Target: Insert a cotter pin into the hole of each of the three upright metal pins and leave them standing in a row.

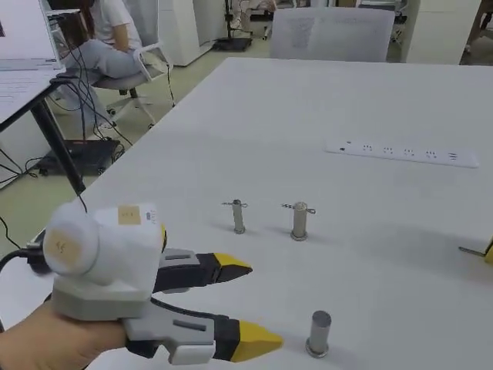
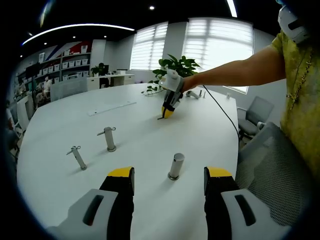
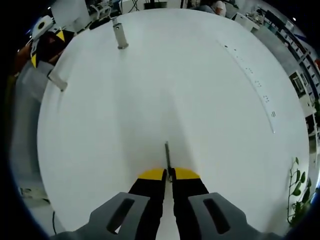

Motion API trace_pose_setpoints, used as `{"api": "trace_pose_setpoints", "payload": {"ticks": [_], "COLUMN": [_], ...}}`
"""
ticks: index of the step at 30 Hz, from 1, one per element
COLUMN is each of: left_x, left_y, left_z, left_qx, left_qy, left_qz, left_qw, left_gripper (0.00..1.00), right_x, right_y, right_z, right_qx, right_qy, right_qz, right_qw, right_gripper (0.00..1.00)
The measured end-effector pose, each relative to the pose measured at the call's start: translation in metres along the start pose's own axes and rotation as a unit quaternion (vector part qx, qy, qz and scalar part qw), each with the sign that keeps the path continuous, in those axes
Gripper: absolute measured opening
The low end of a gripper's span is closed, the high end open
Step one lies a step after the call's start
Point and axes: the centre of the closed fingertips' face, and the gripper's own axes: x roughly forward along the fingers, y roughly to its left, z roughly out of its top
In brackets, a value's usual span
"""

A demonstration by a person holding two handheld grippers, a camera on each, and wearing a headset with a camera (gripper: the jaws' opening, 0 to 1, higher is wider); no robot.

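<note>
Three upright metal pins stand on the white table [image 1: 308, 116]. The two far pins [image 1: 238, 216] [image 1: 300, 222] each carry a cotter pin through the top. The near pin [image 1: 319, 333] is bare. My left gripper [image 1: 246, 304] is open at the table's near left, and the bare pin [image 2: 175, 166] stands just ahead between its jaws. My right gripper [image 3: 169, 173] is shut on a cotter pin [image 3: 167, 156] that points forward over the table. In the head view the right gripper [image 1: 488, 253] shows at the right edge with the cotter pin [image 1: 471, 250] sticking out.
A white power strip [image 1: 402, 152] lies across the far right of the table. A grey chair [image 1: 331, 35] stands behind the table. A person sits at a desk at the far left [image 1: 108, 38]. Potted plants [image 2: 177, 67] sit at the table's far end.
</note>
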Motion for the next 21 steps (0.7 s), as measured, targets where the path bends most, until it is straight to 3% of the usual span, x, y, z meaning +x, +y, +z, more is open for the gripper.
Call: {"api": "trace_pose_setpoints", "payload": {"ticks": [13,21], "left_x": [0.0017,0.0025], "left_y": [0.0020,0.0004], "left_z": [-0.0013,-0.0030], "left_qx": [-0.001,-0.003], "left_qy": [0.002,0.002], "left_qz": [-0.003,-0.005], "left_qw": [1.0000,1.0000], "left_gripper": [0.55,0.54], "right_x": [0.0003,-0.0001], "right_y": [0.0001,-0.0006], "right_z": [0.0003,0.0002], "right_qx": [-0.022,-0.011], "right_qy": [0.012,0.005], "right_qz": [-0.014,-0.019], "right_qw": [0.9996,0.9997], "right_gripper": [0.06,0.05]}}
